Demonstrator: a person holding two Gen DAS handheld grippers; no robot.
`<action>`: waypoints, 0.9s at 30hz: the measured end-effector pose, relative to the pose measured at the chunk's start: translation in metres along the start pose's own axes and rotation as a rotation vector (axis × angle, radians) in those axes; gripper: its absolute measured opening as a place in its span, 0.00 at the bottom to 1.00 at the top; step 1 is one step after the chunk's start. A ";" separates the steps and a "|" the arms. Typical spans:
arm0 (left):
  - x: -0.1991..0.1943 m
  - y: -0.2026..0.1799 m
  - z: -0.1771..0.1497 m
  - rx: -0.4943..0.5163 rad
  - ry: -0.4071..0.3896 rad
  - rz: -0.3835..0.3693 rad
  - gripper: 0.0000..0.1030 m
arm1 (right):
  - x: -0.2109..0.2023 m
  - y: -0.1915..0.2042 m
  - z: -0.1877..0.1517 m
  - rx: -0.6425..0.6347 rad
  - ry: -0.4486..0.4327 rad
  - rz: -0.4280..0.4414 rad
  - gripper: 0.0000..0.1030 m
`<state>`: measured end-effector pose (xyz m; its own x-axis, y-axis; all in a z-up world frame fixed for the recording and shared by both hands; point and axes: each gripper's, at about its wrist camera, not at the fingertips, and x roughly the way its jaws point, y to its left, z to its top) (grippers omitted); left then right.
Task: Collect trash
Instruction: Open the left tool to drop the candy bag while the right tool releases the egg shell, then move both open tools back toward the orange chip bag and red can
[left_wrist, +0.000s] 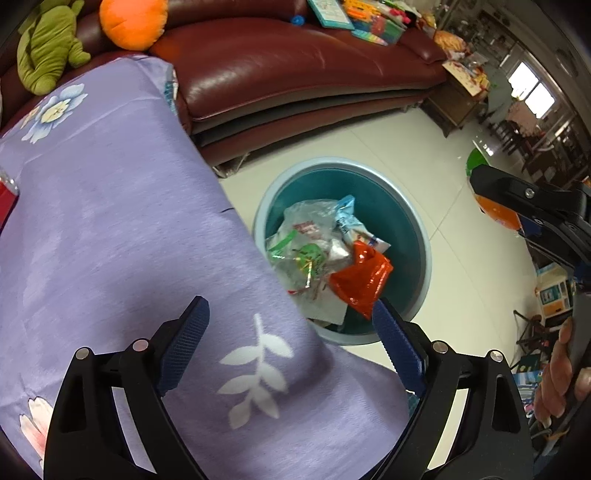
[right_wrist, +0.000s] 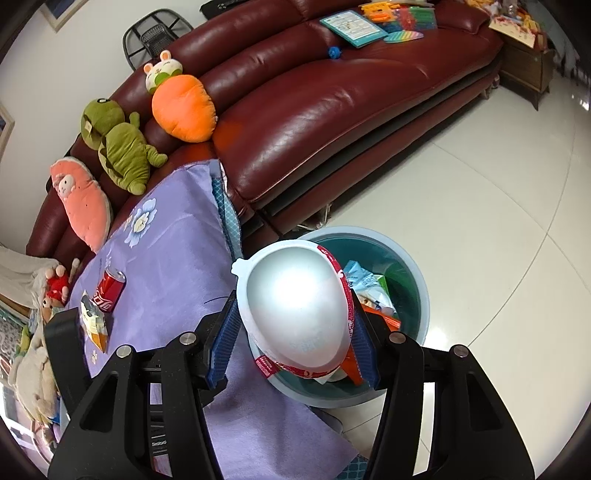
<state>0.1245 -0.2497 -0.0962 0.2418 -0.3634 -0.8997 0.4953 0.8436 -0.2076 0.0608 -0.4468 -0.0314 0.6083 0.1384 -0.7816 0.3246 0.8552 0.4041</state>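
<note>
The right hand-held gripper (right_wrist: 291, 332) clasped a shiny foil-lined bowl (right_wrist: 295, 306); the left hand-held gripper (left_wrist: 291, 332) gaped empty above crinkled wrappers (left_wrist: 325, 254) in the round teal bin (left_wrist: 406, 221).

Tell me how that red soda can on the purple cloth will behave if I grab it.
The red soda can stands upright on the purple cloth, so it probably tips easily. Thin metal likely dents under a hard claw squeeze. Knocked over, it would probably roll. Whether it is full, I cannot tell.

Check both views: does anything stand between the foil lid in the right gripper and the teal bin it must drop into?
Nothing visible does. The right gripper holds the foil lid over the near rim of the open bin. Only wrappers lie inside, below the rim.
</note>
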 end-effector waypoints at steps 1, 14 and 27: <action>-0.001 0.002 0.000 -0.004 0.000 0.001 0.88 | 0.003 0.003 0.001 -0.007 0.004 -0.002 0.52; -0.013 0.025 -0.008 -0.044 -0.013 -0.021 0.88 | 0.023 0.021 0.002 -0.029 0.046 -0.046 0.71; -0.033 0.045 -0.016 -0.094 -0.045 -0.032 0.88 | 0.016 0.041 -0.002 -0.045 0.073 -0.089 0.77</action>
<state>0.1257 -0.1938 -0.0815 0.2649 -0.4065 -0.8744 0.4233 0.8638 -0.2733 0.0825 -0.4087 -0.0286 0.5235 0.0954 -0.8467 0.3412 0.8871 0.3109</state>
